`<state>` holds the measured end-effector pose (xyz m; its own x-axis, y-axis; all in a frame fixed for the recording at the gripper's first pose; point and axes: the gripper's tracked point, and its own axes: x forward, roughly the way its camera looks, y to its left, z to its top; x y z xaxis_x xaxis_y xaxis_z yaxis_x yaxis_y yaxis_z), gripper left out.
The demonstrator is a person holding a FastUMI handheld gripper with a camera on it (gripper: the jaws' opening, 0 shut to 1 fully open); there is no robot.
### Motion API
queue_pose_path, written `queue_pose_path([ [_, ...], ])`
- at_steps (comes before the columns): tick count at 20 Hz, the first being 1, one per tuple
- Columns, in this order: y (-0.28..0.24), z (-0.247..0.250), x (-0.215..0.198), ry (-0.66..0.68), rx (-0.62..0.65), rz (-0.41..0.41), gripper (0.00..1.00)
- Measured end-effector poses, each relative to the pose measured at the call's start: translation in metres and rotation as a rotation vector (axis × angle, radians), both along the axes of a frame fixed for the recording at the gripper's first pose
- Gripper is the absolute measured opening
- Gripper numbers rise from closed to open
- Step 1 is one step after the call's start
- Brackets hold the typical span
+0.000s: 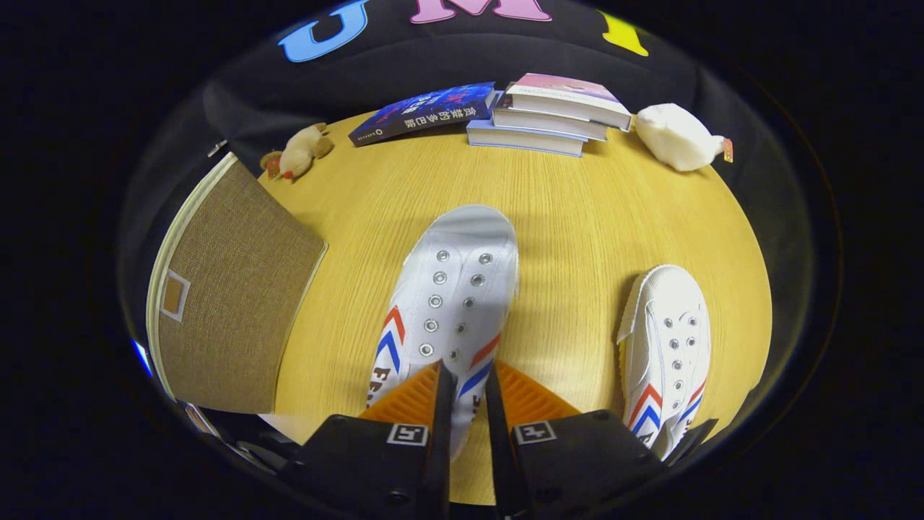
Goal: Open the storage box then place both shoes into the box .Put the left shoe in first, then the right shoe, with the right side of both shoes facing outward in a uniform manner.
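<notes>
Centrally, a round wooden table bears every item, and it serves as the landmark for all positions below. Off the table's left side sits the storage box, woven fabric with a pale trim and a small label window; its lid is closed, and it overlaps the table's left rim. Near the table's middle, one white shoe is lifted, toe pointing toward the far rim, with metal eyelets along its top and red and blue chevrons on each flank. The gripper is clamped on this shoe: its two fingers stand narrowly apart with the heel end of the upper pinched between them, both pressing on the canvas. Toward the table's right rim, well apart from the held shoe, a second white shoe lies on the wood, toe likewise pointing toward the far rim, carrying the same chevrons near its heel. At the table's far rim a stack of three books rests, with a single blue book just beside it on the left, leaning on the stack's edge. Right of the stack, at the far right rim, lies a white plush toy. At the far left rim, near the box's far corner, lies a small tan plush toy.
</notes>
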<state>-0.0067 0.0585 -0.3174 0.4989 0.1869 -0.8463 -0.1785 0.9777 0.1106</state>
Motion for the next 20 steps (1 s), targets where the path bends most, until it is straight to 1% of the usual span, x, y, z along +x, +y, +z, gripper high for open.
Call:
queue_pose_path([
  [1,0.001,-0.005,0.000,0.017,0.007,-0.022,0.23],
  [2,-0.001,-0.001,-0.001,0.022,0.006,-0.047,0.23],
  [3,-0.002,-0.002,0.000,0.022,0.017,-0.084,0.12],
  [5,-0.001,-0.001,0.000,0.020,0.058,-0.139,0.06],
  [8,0.004,0.012,-0.004,0.021,0.122,-0.213,0.05],
  [10,0.004,0.027,-0.010,-0.008,0.106,-0.225,0.05],
  [12,0.007,0.049,-0.018,-0.038,0.116,-0.235,0.05],
  [16,0.022,0.114,-0.035,-0.113,0.156,-0.241,0.05],
  [20,0.057,0.177,-0.049,-0.160,0.268,-0.256,0.05],
])
